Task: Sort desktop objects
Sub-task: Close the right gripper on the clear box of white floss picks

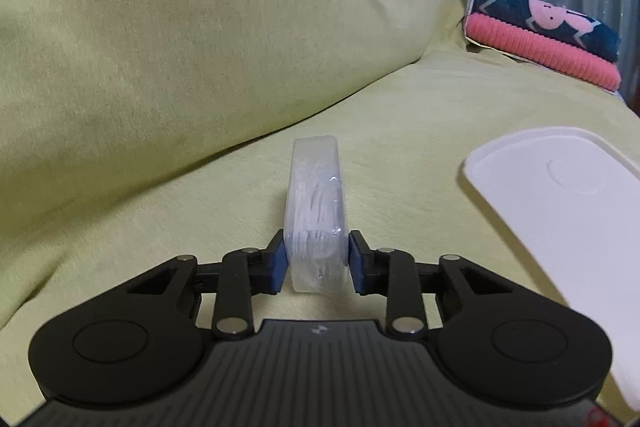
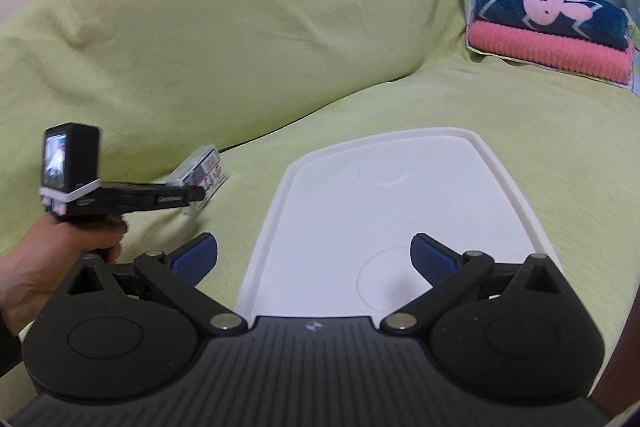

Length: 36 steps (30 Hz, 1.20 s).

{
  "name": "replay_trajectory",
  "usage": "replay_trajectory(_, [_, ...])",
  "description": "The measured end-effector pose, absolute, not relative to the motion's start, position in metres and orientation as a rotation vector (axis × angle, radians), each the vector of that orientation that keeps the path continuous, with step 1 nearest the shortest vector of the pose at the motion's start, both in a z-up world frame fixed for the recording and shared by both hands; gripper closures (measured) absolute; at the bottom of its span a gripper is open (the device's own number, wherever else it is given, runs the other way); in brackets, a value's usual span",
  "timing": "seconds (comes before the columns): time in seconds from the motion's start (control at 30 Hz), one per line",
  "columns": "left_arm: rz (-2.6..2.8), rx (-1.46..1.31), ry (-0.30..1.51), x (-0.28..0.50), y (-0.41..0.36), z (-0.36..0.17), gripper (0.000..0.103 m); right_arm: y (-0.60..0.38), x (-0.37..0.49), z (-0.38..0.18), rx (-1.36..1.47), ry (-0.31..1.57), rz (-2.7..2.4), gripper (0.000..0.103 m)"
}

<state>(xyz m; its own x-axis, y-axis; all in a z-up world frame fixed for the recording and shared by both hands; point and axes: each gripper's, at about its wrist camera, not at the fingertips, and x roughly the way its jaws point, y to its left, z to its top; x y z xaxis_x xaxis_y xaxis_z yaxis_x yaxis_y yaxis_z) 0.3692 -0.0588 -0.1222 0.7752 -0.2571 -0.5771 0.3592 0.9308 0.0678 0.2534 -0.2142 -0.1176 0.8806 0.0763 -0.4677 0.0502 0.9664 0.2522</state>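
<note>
I am pinching the clear case (image 1: 316, 215) edge-on in the left gripper (image 1: 318, 263), its fingers closed on the flat sides, carrying it above the green couch beside the white tray (image 2: 384, 211). I am hovering the right gripper (image 2: 314, 259) wide open and empty over the tray.

No text can be read; the label on the clear case (image 2: 204, 173), left of frame, is too blurred.
</note>
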Motion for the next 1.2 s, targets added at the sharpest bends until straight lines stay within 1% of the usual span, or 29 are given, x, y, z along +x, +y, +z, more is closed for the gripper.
replay_trajectory(0.17, [-0.374, 0.126, 0.635, 0.324, -0.042, -0.117, 0.067, -0.207, 0.255, -0.119, 0.323, 0.508, 0.068, 0.001])
replay_trajectory(0.47, [-0.411, 0.032, 0.688, 0.209, -0.014, -0.110, 0.067, -0.185, 0.257, -0.120, 0.439, 0.535, 0.220, 0.001])
replay_trajectory(0.63, [-0.368, 0.099, 0.686, 0.166, -0.016, -0.111, 0.067, -0.172, 0.253, -0.122, 0.482, 0.570, 0.328, 0.001])
replay_trajectory(0.83, [-0.387, 0.133, 0.703, 0.144, -0.033, -0.119, 0.065, -0.158, 0.254, -0.131, 0.515, 0.688, 0.423, 0.001])
replay_trajectory(0.93, [-0.422, 0.131, 0.701, 0.138, -0.040, -0.118, 0.059, -0.155, 0.258, -0.141, 0.547, 0.769, 0.432, 0.001])
replay_trajectory(1.07, [-0.447, 0.132, 0.708, 0.131, -0.042, -0.119, 0.058, -0.150, 0.258, -0.149, 0.545, 0.833, 0.430, 0.003])
replay_trajectory(1.2, [-0.459, 0.131, 0.719, 0.121, -0.037, -0.122, 0.058, -0.141, 0.257, -0.159, 0.534, 0.898, 0.435, 0.010])
